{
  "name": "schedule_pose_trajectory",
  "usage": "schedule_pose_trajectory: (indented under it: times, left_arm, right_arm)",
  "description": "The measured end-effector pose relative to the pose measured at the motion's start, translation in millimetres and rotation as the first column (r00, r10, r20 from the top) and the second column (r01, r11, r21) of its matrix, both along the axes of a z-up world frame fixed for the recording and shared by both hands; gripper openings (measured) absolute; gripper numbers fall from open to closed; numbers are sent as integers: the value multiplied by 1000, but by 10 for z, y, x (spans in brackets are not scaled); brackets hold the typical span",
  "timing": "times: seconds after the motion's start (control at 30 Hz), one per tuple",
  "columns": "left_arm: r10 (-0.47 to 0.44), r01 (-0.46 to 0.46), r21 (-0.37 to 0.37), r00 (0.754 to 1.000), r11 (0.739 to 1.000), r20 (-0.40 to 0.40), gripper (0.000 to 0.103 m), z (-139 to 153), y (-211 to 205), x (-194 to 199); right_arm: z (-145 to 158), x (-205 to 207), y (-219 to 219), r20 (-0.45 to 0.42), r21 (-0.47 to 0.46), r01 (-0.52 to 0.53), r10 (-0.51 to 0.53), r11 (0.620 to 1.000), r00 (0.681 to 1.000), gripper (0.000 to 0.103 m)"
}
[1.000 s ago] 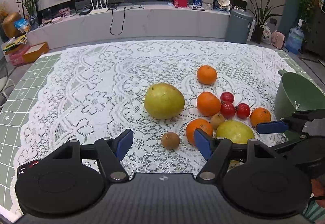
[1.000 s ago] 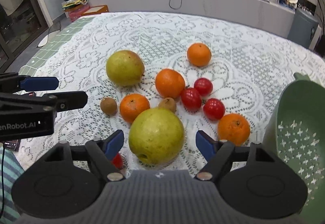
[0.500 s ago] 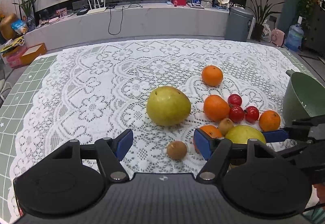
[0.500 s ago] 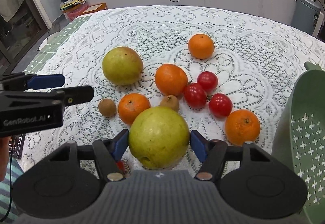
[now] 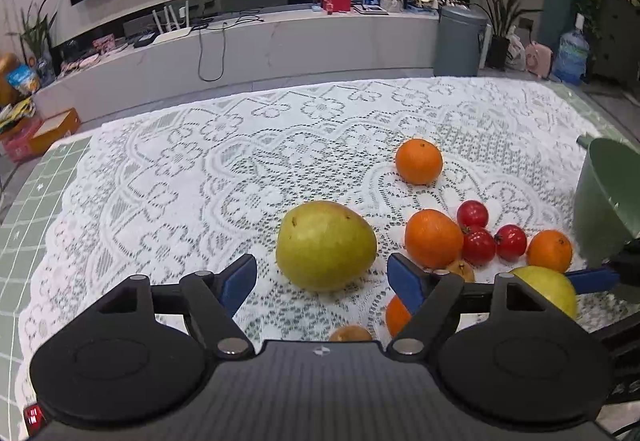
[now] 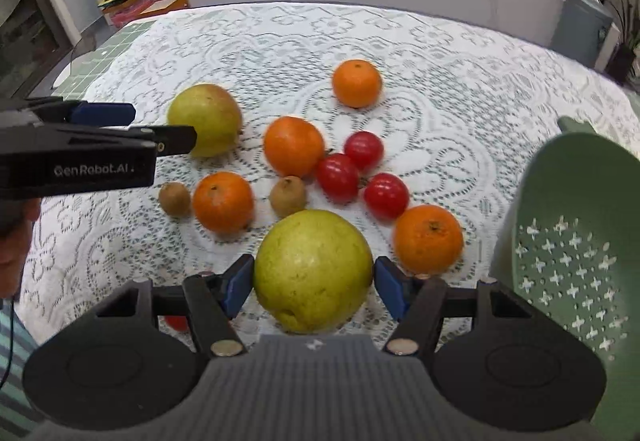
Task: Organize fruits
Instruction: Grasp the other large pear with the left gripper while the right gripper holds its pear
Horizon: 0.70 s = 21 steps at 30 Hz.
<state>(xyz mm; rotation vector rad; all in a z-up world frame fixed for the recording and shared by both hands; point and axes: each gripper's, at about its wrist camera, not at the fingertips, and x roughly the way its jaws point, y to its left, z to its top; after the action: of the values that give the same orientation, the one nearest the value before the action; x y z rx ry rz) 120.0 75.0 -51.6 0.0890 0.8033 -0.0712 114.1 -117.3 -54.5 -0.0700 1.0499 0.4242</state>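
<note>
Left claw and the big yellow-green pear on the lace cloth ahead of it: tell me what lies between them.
Only bare white lace tablecloth, seen in the left wrist view: the open left claw faces the yellow-green pear without touching it.

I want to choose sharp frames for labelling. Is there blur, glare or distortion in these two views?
Left wrist view: mostly sharp; fisheye bends the lace tablecloth edge and the far counter; soft highlights on the tomatoes. Right wrist view: slight motion blur on the oranges and tomatoes; the held pear stays fairly sharp; the green colander looks stretched at the edge.
</note>
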Motion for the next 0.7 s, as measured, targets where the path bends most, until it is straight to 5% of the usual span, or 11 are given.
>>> schedule_pose_trajectory:
  times: [0.27,0.53,0.7]
  left_arm:
    - [-50,48,96,999,994,15,88,-131,-62,156]
    - [-58,55,91,998,994,21,90,-224,-124,301]
    - [-57,54,94,998,994,24,84,-263,-167,355]
  right_arm:
    - [1,9,13,-10,0,-9,9,1000,1000,63]
    - [-3,17,24,-11,-3,-10,10,1000,1000,63]
    - [-2,18,27,-12,-5,-11,11,1000,1000,63]
